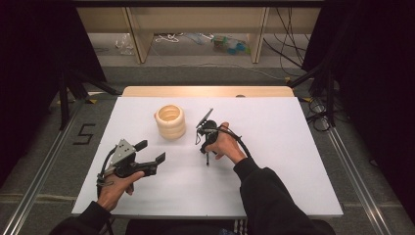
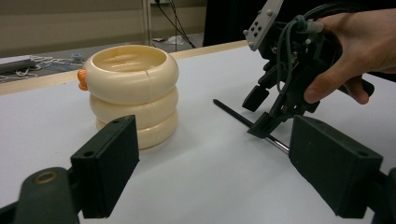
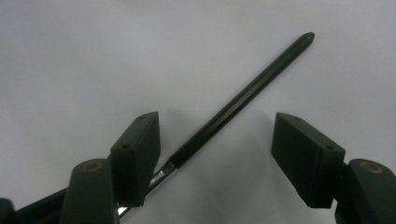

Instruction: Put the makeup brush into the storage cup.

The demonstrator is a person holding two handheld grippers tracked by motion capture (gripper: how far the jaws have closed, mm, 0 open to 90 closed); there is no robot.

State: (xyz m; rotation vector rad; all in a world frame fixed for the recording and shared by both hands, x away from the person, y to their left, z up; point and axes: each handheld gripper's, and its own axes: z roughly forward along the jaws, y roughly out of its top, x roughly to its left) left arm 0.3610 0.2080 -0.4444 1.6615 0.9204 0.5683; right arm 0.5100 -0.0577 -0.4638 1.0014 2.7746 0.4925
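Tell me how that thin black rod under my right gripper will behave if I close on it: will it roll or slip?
The black rod looks round and smooth, so it will probably roll if one pad nudges it first. It lies flat on the white table, leaving little to get under, so it may slip. It looks straight and rigid, likely light. The right gripper straddles it, open.

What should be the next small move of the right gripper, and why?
Probably close the right gripper on the thin dark rod. The rod lies flat on the white table between the open jaws, and neither pad presses on it yet. It crosses the gap at a slant, so a slight turn first may help.
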